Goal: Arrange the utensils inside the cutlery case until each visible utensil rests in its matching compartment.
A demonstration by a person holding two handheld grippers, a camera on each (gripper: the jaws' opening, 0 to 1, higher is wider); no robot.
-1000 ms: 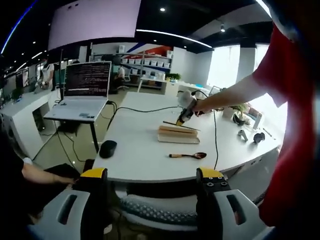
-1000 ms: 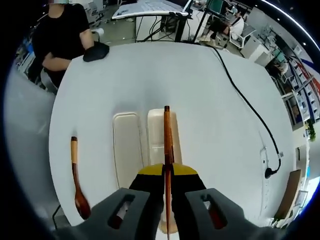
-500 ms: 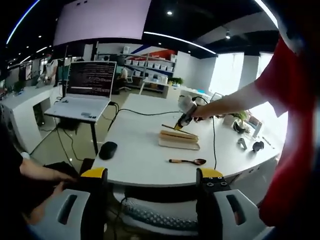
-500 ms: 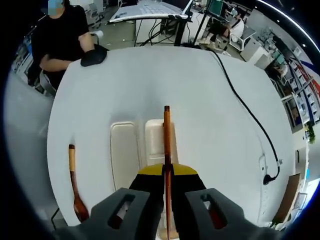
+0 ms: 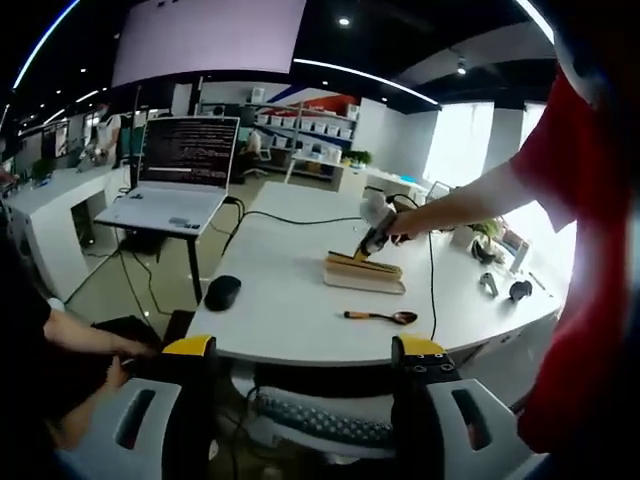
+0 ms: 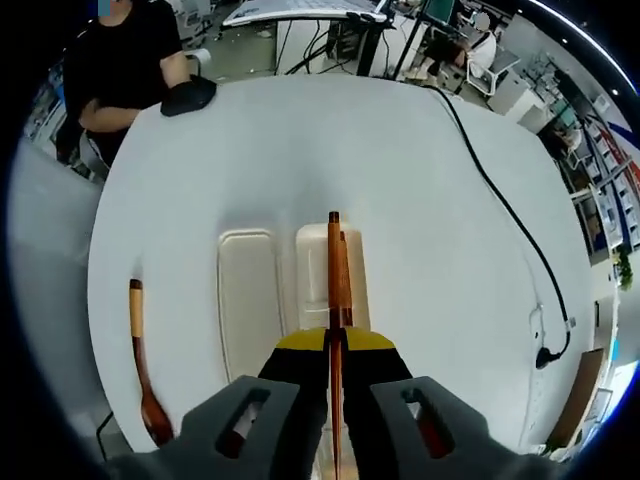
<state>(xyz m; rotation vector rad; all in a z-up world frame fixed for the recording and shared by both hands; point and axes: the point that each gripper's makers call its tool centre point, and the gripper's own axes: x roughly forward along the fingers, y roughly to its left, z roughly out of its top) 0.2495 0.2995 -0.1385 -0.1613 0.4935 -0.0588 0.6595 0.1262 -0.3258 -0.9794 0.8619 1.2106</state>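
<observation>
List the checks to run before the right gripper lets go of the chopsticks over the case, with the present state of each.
1. Right gripper fingers shut on the chopsticks: ok.
2. Chopsticks lined up along the case's right compartment: ok.
3. Chopsticks resting in that compartment: cannot tell.
4. Left compartment free for the wooden spoon: ok.
5. Spoon in the case: not ok, it lies on the table left of it.
6. Left gripper open, held back from the table edge: ok.

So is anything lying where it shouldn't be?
Yes. The wooden spoon lies on the bare table, left of the cutlery case, not in a compartment. The right gripper is shut on a chopstick above the case's right-hand compartment.
</observation>
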